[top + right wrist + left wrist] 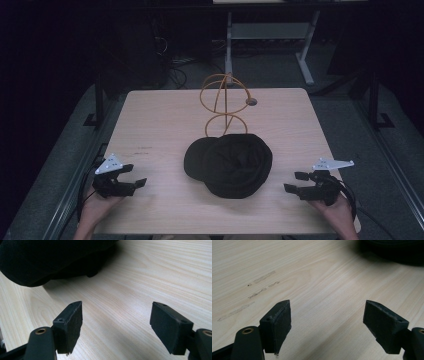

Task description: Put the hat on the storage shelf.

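Worktop (pixel 150 125): light wood grain, viewed from above. A black cap (pixel 230 164) lies near the centre, slightly toward the person's edge, crown up, with its brim pointing to the left of the high view. Directly behind the cap, touching or just beside its far edge, stands an orange wire stand (pixel 223 102) made of loops, upright.

Left hand-held gripper (pixel 134 177): resting at the near left corner of the worktop, held in the person's left hand (pixel 95 207), jaws pointing toward the cap. The cap is well apart from it, to its right in the high view. In the left gripper view, the left hand-held gripper (pixel 327 322) has its jaws spread wide with only bare worktop (pixel 312 277) between them; nothing held. The cap's dark edge (pixel 392 250) shows at the upper right, ahead of and clear of the pads.

Right hand-held gripper (pixel 295 182): at the near right corner, held in the right hand (pixel 337 212), jaws pointing left toward the cap. Apart from the cap, no contact. In the right gripper view, the right hand-held gripper (pixel 116 322) also stands wide open and empty over bare worktop (pixel 155 270); the cap (pixel 50 257) lies ahead at the upper left, near but not between the pads.
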The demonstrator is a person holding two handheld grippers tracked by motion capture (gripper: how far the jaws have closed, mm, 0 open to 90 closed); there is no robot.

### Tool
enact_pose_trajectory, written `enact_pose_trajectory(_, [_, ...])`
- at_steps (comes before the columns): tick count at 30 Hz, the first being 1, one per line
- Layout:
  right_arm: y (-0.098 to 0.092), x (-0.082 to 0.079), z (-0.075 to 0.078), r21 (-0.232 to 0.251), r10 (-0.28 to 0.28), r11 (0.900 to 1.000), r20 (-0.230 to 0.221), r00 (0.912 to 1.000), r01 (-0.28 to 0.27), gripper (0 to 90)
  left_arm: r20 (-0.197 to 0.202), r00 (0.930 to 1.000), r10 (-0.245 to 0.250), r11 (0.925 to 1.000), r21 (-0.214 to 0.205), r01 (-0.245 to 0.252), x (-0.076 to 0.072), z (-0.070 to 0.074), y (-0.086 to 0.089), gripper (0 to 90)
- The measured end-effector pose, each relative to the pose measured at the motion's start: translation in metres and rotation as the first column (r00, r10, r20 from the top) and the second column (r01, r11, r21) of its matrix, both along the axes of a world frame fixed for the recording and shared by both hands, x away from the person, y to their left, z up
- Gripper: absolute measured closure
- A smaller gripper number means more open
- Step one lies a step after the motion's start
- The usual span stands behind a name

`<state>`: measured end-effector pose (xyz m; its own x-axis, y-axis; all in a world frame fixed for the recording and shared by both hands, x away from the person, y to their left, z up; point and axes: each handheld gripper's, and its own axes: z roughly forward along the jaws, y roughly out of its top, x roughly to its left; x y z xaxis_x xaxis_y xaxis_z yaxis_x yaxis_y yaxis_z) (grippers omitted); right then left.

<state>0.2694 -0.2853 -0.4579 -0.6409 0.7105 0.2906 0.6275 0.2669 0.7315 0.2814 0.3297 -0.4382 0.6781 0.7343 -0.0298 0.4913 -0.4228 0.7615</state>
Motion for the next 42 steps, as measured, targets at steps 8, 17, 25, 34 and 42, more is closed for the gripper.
enact_pose_trajectory(8, [0.001, -0.002, 0.001, -0.01, 0.0, 1.0, 0.003, 1.0, 0.0, 25.5, -0.002, 0.9998, -0.018, 0.9998, -0.009, 0.018, -0.002, 0.0, -0.003, 22.4])
enact_pose_trajectory(17, [0.001, -0.002, 0.001, -0.008, -0.002, 1.0, 0.0, 1.0, 0.002, 24.7, -0.004, 0.999, -0.045, 0.9989, 0.012, 0.045, -0.002, 0.003, -0.009, 22.9])
enact_pose_trajectory(25, [0.0, -0.003, 0.002, 0.006, -0.003, 1.0, 0.007, 1.0, 0.003, 24.6, 0.01, 0.9952, -0.098, 0.9951, 0.015, 0.097, -0.005, 0.013, -0.025, 23.5])
enact_pose_trajectory(34, [-0.001, -0.003, 0.003, 0.014, -0.005, 0.9999, 0.01, 0.9999, 0.005, 24.5, 0.026, 0.9837, -0.178, 0.984, -0.007, 0.178, -0.005, 0.031, -0.049, 24.8])
enact_pose_trajectory(42, [0.0, -0.003, 0.003, 0.014, -0.001, 0.9999, 0.014, 0.9999, 0.0, 24.4, 0.048, 0.964, -0.262, 0.9652, 0.009, 0.261, -0.006, 0.045, -0.078, 24.8])
